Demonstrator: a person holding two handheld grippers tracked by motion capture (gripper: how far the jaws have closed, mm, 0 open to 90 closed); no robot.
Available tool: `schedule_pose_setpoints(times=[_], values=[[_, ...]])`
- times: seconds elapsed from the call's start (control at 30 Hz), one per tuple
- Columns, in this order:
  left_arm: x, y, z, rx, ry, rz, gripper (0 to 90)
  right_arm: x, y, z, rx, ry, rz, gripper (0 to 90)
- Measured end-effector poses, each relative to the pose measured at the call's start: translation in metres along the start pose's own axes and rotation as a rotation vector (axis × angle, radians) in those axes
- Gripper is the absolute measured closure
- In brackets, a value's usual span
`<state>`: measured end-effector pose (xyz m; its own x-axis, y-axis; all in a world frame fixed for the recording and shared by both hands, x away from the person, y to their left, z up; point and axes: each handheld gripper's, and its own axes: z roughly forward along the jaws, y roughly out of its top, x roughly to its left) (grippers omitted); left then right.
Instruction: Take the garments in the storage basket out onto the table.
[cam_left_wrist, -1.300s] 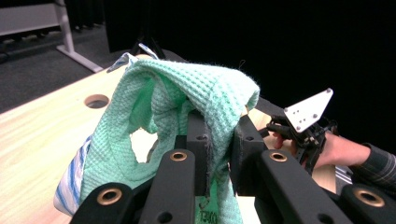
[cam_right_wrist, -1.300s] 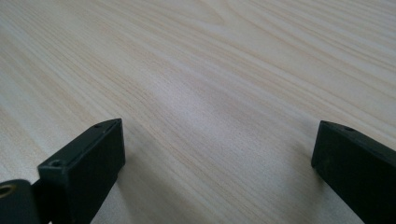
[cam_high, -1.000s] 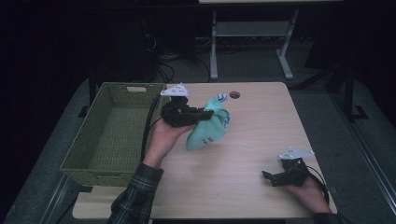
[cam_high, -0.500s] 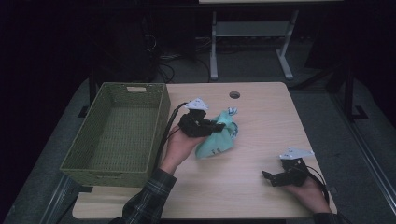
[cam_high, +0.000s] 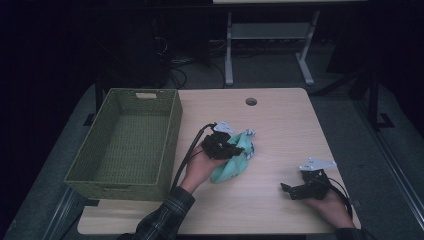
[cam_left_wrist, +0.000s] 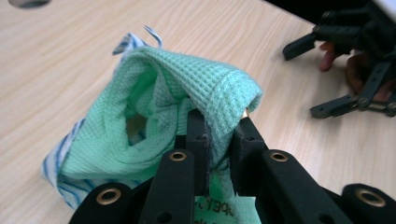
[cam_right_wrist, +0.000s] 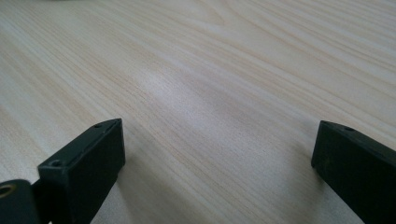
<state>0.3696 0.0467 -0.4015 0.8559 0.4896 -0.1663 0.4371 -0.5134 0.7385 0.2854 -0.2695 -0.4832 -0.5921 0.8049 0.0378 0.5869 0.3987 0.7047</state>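
Your left gripper (cam_left_wrist: 217, 135) is pinching a fold of the green cloth (cam_left_wrist: 187, 93), and the rest of the bundle rests on the table (cam_high: 280, 120) just right of your left hand, near the middle of the tabletop. The green basket (cam_high: 125, 140) lies to the left of that grip, its long axis running near to far, so the carry would likely be a short sideways move left over its right wall. Your right gripper (cam_high: 295, 190), jaws spread with nothing between them, sits at the near right edge, well apart from the cloth.
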Motion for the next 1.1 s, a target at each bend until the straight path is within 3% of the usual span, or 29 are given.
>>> schedule_pose_setpoints(times=[0.3,0.33,0.57,0.67,0.73,0.87,0.97,1.1], values=[[0.005,-0.018,0.028,0.102,0.033,0.027,79.1,0.000,0.000,0.000,0.000,0.000,-0.001,2.3],[0.004,-0.020,0.033,0.098,0.029,0.008,79.0,0.000,0.000,0.000,0.000,0.000,-0.001,2.3],[0.007,-0.027,0.044,0.134,0.025,0.014,76.6,0.000,0.000,0.000,0.000,0.000,-0.001,2.3],[0.004,-0.025,0.039,0.125,0.019,0.011,65.5,0.000,0.000,0.000,0.000,0.000,0.000,2.3],[0.000,-0.022,0.030,0.119,0.018,0.031,57.6,0.000,0.000,0.000,0.000,0.000,-0.001,2.3],[-0.005,-0.019,0.012,0.089,0.009,0.037,51.1,0.000,0.000,0.000,0.000,0.000,-0.001,2.3],[-0.007,-0.020,-0.003,0.064,0.020,0.045,50.5,0.000,0.000,0.000,0.000,0.000,0.000,2.3],[-0.004,-0.031,-0.019,0.057,0.059,0.029,64.3,0.000,0.000,0.000,0.001,-0.001,-0.002,2.3]])
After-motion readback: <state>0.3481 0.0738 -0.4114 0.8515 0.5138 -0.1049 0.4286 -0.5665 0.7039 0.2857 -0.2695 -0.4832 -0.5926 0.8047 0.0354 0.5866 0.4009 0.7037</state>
